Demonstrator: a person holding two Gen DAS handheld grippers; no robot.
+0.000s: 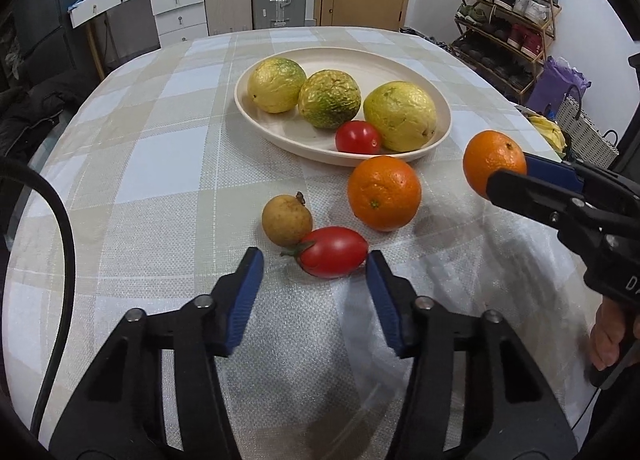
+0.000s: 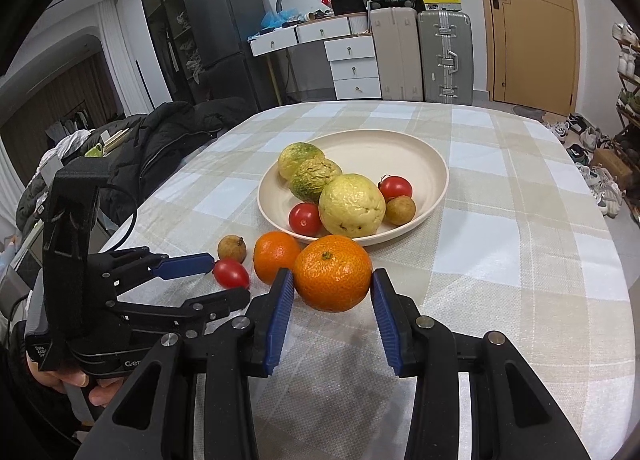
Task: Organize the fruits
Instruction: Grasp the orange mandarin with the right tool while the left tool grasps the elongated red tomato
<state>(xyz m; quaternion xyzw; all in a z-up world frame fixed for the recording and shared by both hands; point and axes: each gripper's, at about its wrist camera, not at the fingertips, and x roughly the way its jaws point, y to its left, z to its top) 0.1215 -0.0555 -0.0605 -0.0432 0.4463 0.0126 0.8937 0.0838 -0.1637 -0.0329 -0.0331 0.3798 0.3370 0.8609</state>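
1. We see an oblong red tomato (image 1: pixel 333 251) lying on the checked worktop (image 1: pixel 160 163), touching a small brown fruit (image 1: pixel 286 220) just behind it.
2. Our left hand-held gripper (image 1: pixel 315 262) sits around the tomato, jaws partly open; the right pad (image 1: pixel 380 292) is at the tomato's end, the left pad (image 1: pixel 244 292) stands apart from it.
3. Our right hand-held gripper (image 2: pixel 332 284) holds an orange (image 2: pixel 333 272) between its blue pads, raised over the worktop.
4. A second orange (image 1: pixel 384 192) rests on the worktop, near the tomato and just in front of the plate.
5. The cream plate (image 1: pixel 256 115) carries three yellow-green fruits (image 1: pixel 329 98), two round tomatoes (image 2: pixel 305 219) and another small brown fruit (image 2: pixel 400 210).
6. A hand (image 2: pixel 86 388) grips the left tool's handle.
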